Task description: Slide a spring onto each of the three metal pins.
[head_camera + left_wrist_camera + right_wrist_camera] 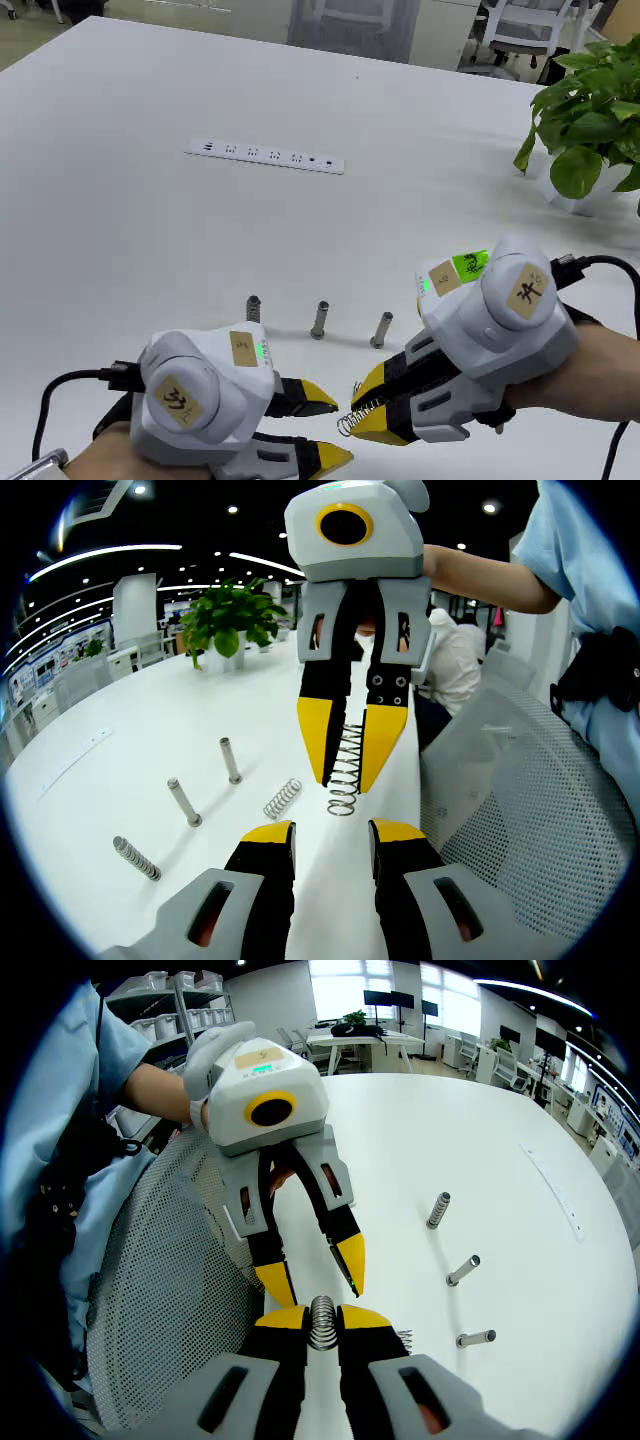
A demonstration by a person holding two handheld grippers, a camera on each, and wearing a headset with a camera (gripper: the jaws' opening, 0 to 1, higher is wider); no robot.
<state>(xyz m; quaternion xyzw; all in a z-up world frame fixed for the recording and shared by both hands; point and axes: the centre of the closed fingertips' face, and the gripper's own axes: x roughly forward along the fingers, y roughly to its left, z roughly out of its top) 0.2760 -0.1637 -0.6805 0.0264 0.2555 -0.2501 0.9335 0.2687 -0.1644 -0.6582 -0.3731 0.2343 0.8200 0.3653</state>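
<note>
At a broad white table (150, 230), a person works two hand-held grippers just short of a row of three metal pins. The right gripper (355, 410) is clamped on a held spring (321, 1322), which lies lengthwise between the yellow-tipped jaws with its free end poking past the tips. The left gripper (336, 430) faces it close by, jaws parted and carrying nothing. Beyond them the pins stand in a line. The left-hand pin (253, 308) already wears a fitted spring (133, 857), while the middle pin (320, 320) and the right-hand pin (381, 329) are bare. A loose spring (282, 798) lies on the table between the pins and the grippers. By that count the job looks about a third done, and the step in hand appears to be threading the held spring onto one of the bare pins, the right-hand one being nearest. To do it cleanly, the protruding end should probably be brought directly over the pin's top with the coil's axis in line with the shaft, then lowered straight down. The grip is best let go only once several turns have caught. A light squeeze seems wise, since a hard pinch could flatten the coil. The free left gripper could steady the pin low down if it wobbles.
</note>
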